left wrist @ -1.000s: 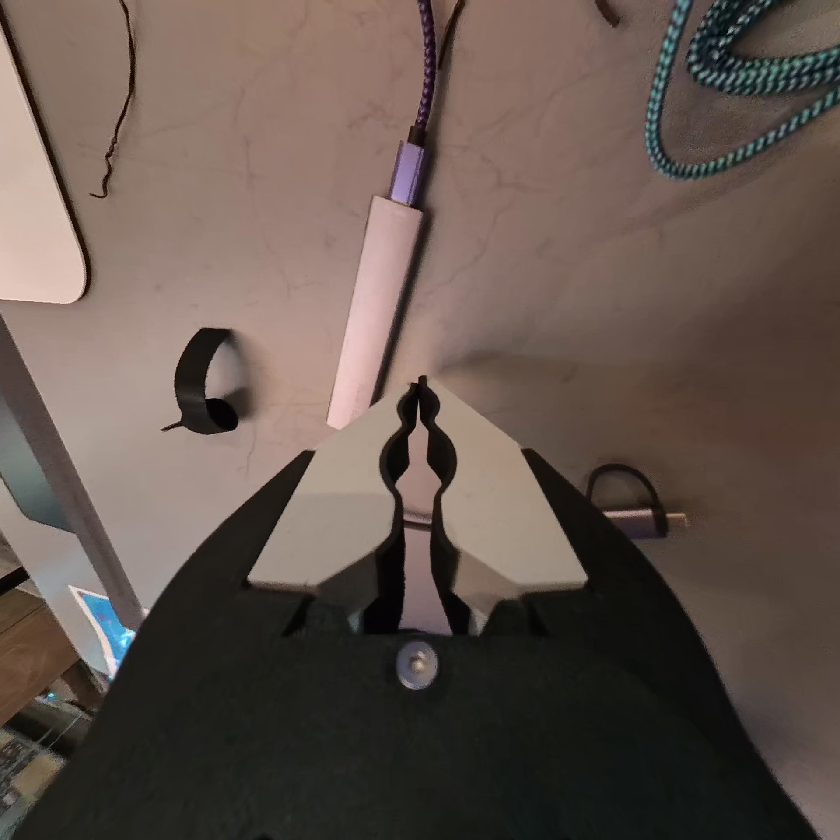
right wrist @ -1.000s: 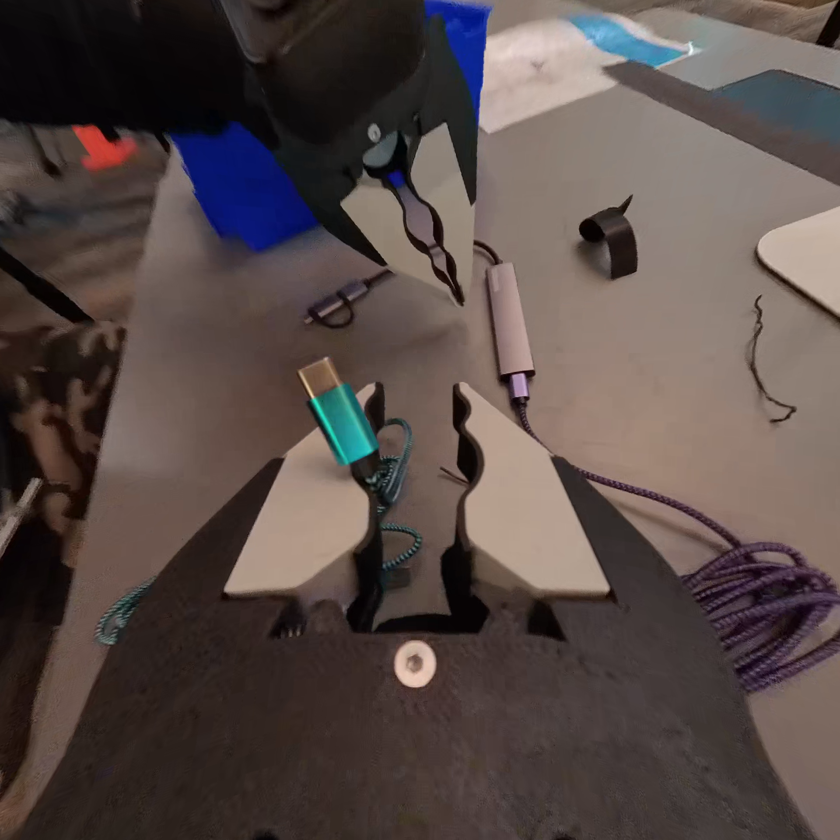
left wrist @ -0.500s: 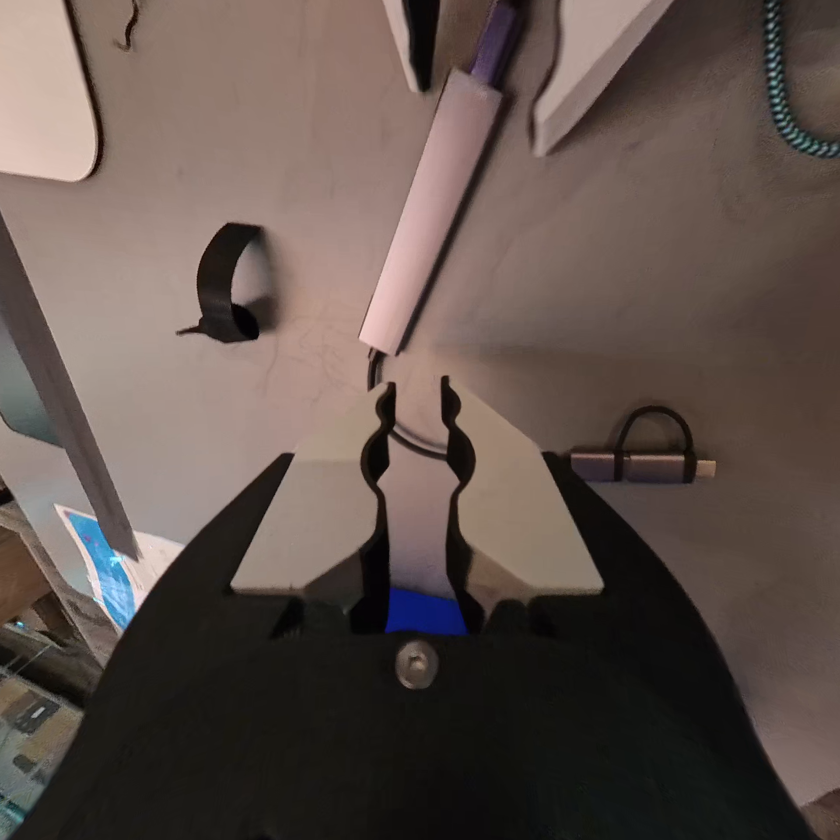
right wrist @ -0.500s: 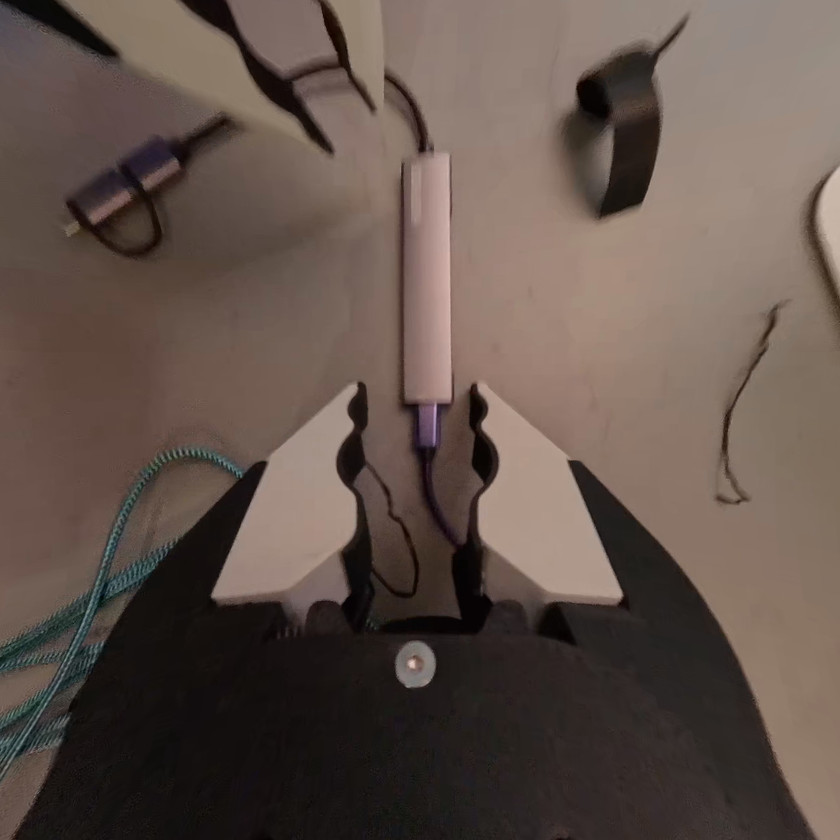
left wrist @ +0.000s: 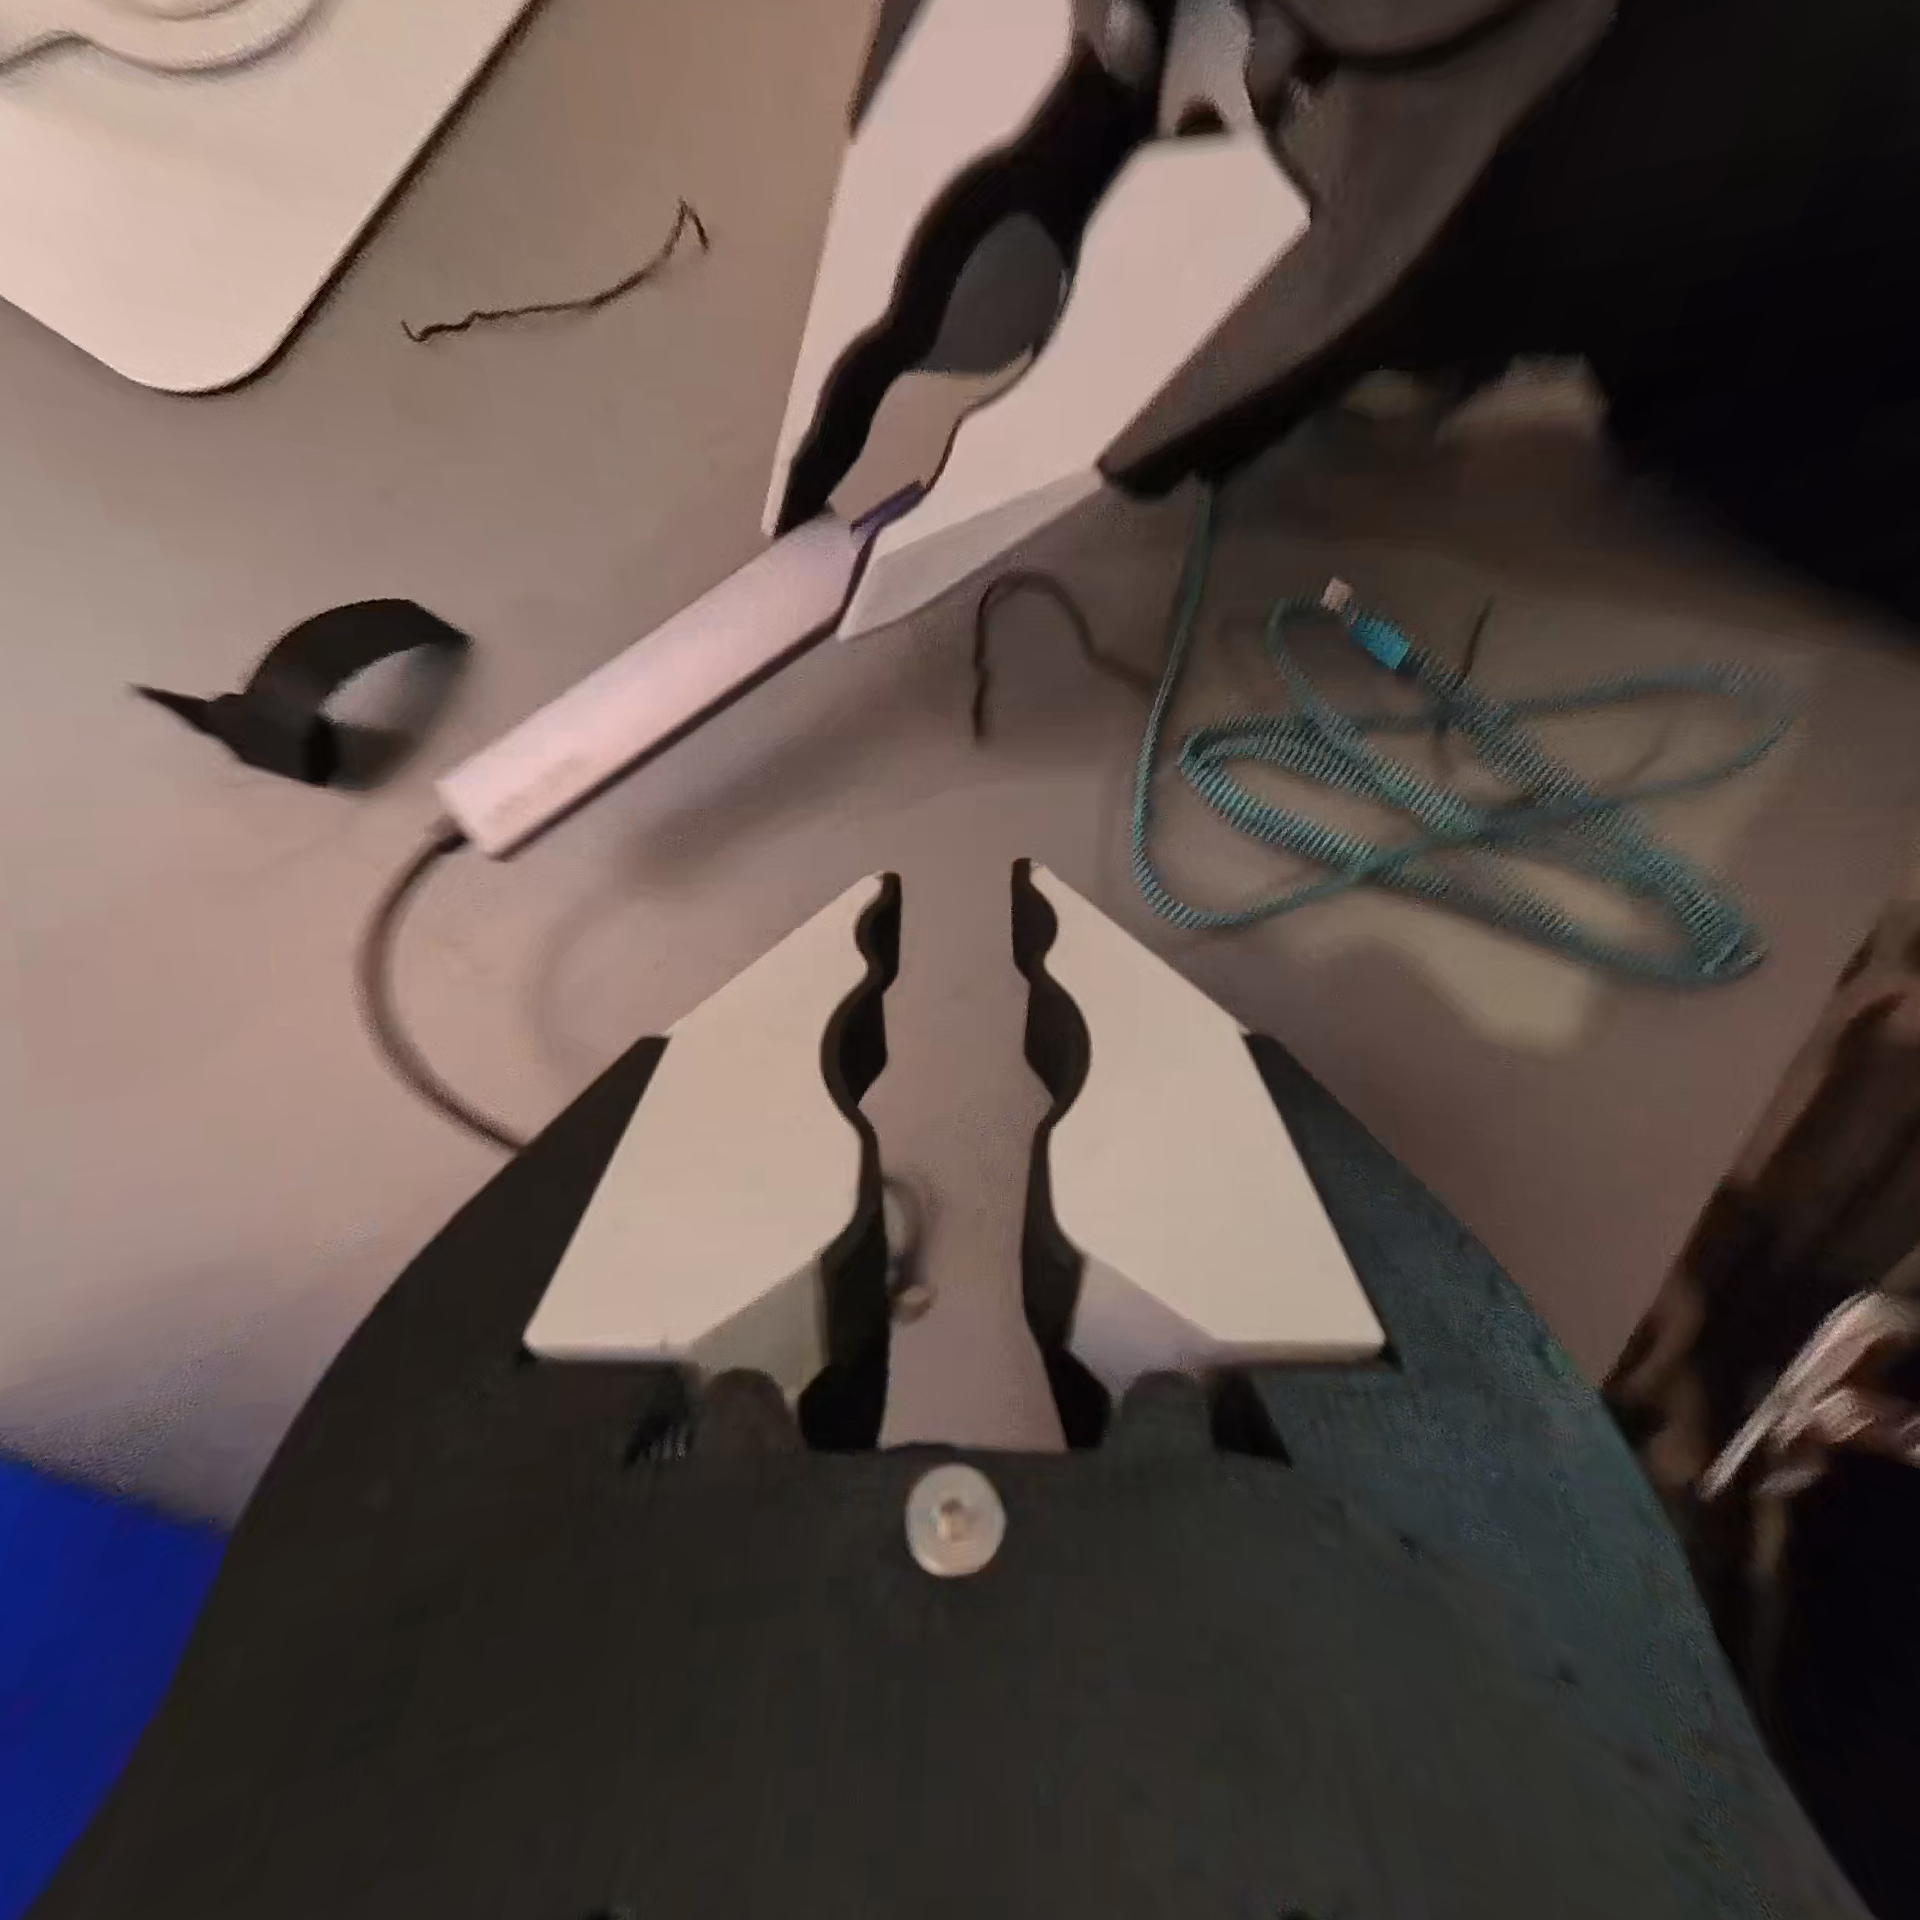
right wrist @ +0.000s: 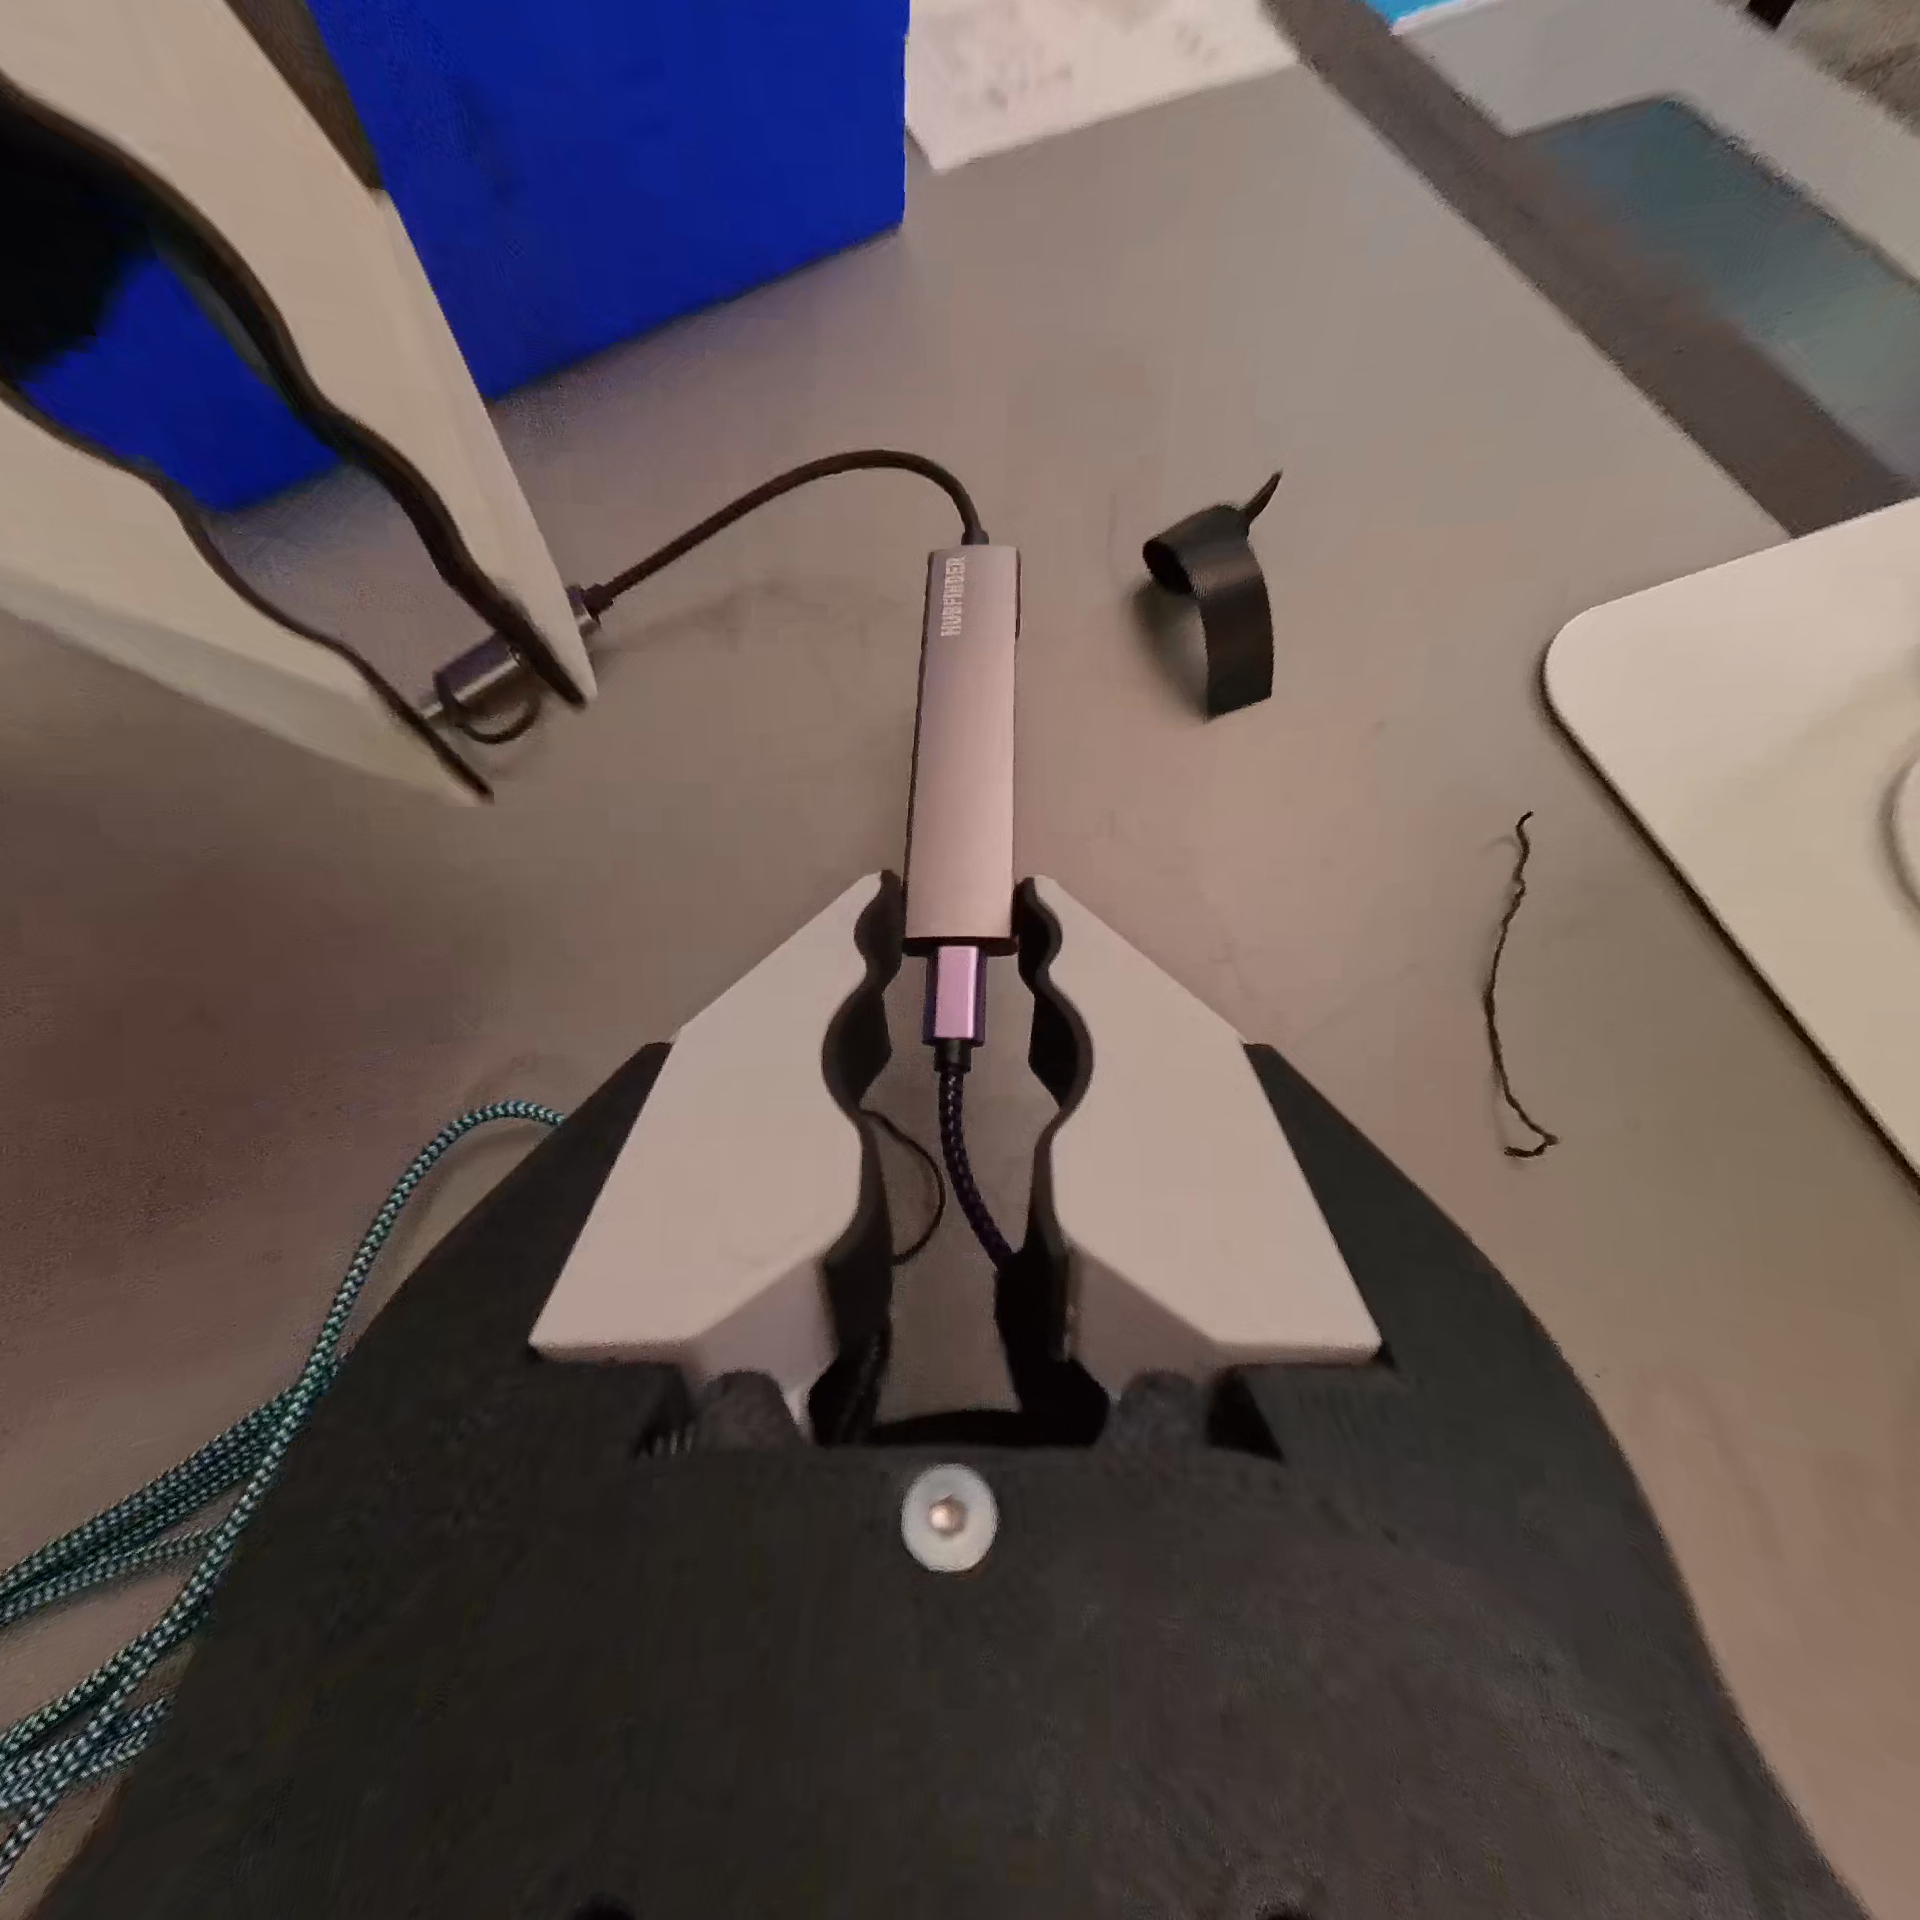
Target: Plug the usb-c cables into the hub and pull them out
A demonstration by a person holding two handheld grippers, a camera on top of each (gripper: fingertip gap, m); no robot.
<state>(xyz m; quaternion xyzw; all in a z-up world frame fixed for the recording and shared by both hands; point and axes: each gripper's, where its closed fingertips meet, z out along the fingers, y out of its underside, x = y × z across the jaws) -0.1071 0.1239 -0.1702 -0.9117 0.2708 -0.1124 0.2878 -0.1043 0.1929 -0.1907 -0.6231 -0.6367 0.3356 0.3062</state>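
slim grey aluminium hub (right wrist: 961, 748) flat on grey table (right wrist: 1299, 935) | purple braided usb-c cable (right wrist: 954, 1000) plugged in, unplugging remains | teal braided cable (left wrist: 1455, 800) loose, unplugged | right gripper (right wrist: 956, 904) fingers open astride hub's end | left gripper (left wrist: 954, 883) open, empty

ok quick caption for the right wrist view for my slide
Right gripper straddling the slim grey metal hub's near end, purple braided usb-c cable plugged in, on a grey table.

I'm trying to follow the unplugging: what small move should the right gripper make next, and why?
Probably slide the right gripper back slightly, until its tips flank the purple plug. The plug is seated in the hub, but the tips sit beside the hub's end; closing here would pinch hub instead.
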